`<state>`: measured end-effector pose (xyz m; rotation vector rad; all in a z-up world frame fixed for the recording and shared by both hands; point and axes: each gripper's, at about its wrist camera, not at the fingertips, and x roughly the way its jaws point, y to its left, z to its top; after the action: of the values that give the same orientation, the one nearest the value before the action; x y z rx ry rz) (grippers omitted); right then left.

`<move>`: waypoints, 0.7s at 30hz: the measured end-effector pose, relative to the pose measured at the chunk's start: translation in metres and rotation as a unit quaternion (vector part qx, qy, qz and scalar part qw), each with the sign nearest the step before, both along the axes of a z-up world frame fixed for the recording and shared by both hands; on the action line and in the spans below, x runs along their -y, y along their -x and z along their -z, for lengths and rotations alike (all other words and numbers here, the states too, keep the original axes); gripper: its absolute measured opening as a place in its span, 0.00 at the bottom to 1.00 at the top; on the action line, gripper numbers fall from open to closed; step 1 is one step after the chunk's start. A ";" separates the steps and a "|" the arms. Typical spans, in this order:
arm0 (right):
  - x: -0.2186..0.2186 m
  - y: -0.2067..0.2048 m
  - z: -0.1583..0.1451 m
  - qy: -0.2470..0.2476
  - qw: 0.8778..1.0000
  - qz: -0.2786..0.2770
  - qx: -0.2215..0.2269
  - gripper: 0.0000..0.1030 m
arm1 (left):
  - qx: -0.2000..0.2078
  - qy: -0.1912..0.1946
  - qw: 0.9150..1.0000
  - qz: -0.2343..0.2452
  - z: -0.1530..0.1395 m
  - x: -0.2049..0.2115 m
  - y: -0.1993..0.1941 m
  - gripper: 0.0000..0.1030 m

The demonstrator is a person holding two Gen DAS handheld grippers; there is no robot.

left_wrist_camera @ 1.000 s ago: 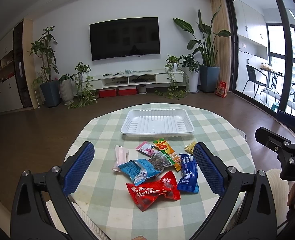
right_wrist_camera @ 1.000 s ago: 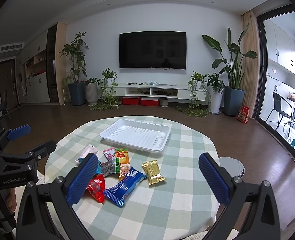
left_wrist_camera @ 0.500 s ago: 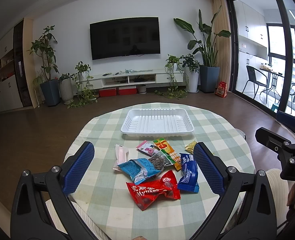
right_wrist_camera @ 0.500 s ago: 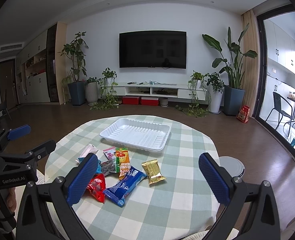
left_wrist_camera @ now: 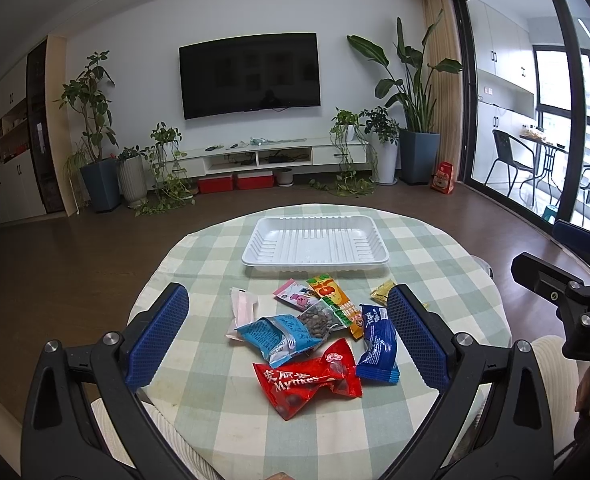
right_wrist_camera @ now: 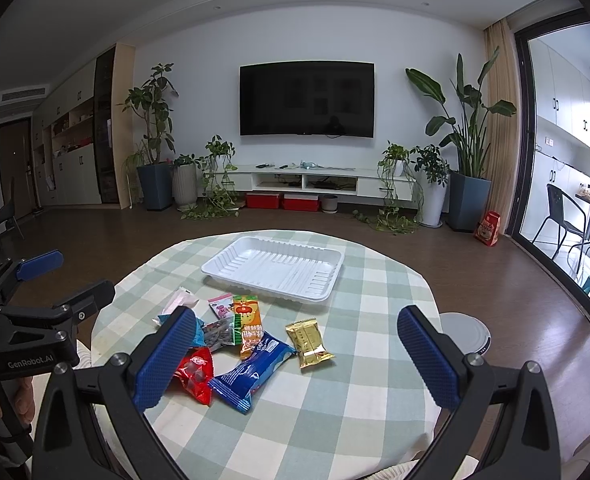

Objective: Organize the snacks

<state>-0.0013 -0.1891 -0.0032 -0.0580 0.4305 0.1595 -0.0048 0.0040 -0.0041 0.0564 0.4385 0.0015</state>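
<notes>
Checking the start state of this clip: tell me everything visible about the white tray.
The white tray is a shallow rectangle with rounded corners, a raised rim and ribbed walls and floor; it looks like thin moulded plastic or foam. It holds nothing. It lies flat and upright on the far half of the checked tablecloth, long side facing the left camera, angled in the right view. The snack packets lie nearer the cameras; the closest, the orange packet, seems just short of its near rim. Neither gripper touches it.
</notes>
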 end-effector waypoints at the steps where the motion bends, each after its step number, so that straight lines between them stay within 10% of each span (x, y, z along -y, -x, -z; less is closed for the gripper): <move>1: 0.000 0.000 0.000 0.000 1.000 0.000 0.000 1.00 | 0.001 0.000 1.000 0.000 0.000 0.001 0.000 0.98; 21: -0.001 0.000 0.000 0.000 1.000 0.000 -0.001 1.00 | 0.001 -0.002 1.000 -0.003 0.001 -0.004 0.001 0.98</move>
<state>-0.0010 -0.1884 -0.0037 -0.0584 0.4321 0.1601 -0.0056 0.0079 -0.0047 0.0594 0.4375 0.0091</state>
